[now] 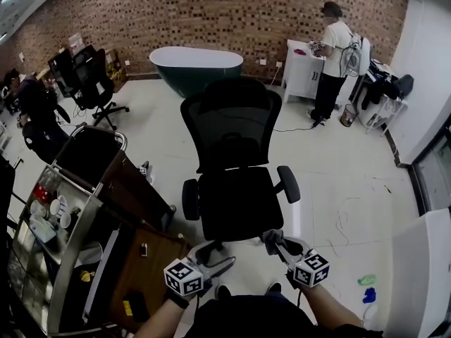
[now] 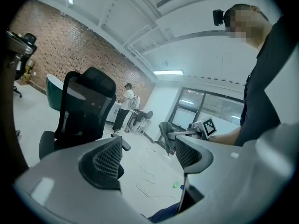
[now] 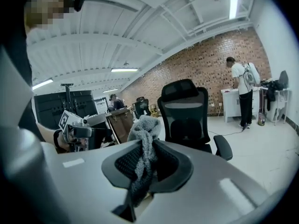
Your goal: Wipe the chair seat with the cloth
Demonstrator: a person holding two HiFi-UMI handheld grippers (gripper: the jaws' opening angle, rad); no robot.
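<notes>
A black mesh office chair (image 1: pixel 236 153) stands in front of me, its seat (image 1: pixel 241 204) bare and facing me. Both grippers hover just short of the seat's front edge. My right gripper (image 1: pixel 277 243) is shut on a grey knitted cloth (image 3: pixel 144 146), which bunches above the jaws and hangs down between them. My left gripper (image 1: pixel 211 253) is open with nothing between its fingers (image 2: pixel 108 158). In the left gripper view the chair (image 2: pixel 83 110) is at the left and the cloth (image 2: pixel 165 138) shows beyond the right jaw. The right gripper view has the chair (image 3: pixel 186 112) straight ahead.
A metal cart with cups (image 1: pixel 51 220) and a brown wooden cabinet (image 1: pixel 134 189) stand close on the left. A dark green bathtub (image 1: pixel 196 65) and a person at a white cabinet (image 1: pixel 331 55) are behind the chair. A white surface (image 1: pixel 423 280) lies at the right.
</notes>
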